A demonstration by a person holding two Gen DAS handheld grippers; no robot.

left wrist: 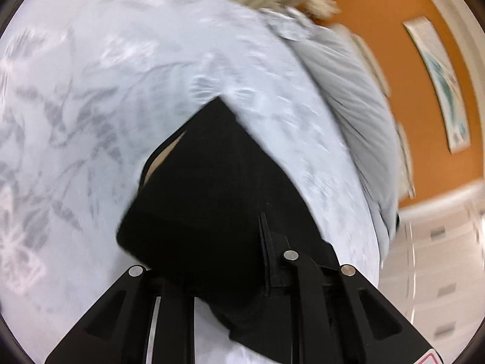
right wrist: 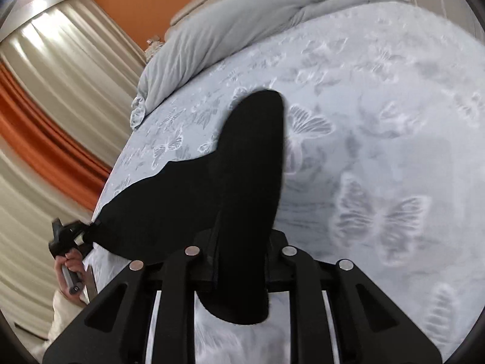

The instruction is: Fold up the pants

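The black pants (left wrist: 212,188) hang over a pale bed sheet with a butterfly pattern (left wrist: 91,91). My left gripper (left wrist: 242,242) is shut on the pants' edge; the cloth covers its fingers and the view is motion-blurred. In the right wrist view the pants (right wrist: 242,166) stretch from my right gripper (right wrist: 239,257), which is shut on one end, across to the left gripper (right wrist: 71,235) at the bed's left edge, held by a hand. One part of the pants reaches up the bed (right wrist: 260,115).
A grey duvet (right wrist: 227,30) is bunched along the head of the bed (right wrist: 394,121). Beige and orange curtains (right wrist: 45,121) hang to the left. An orange wall with pictures (left wrist: 439,82) and white drawers (left wrist: 439,257) are at the right.
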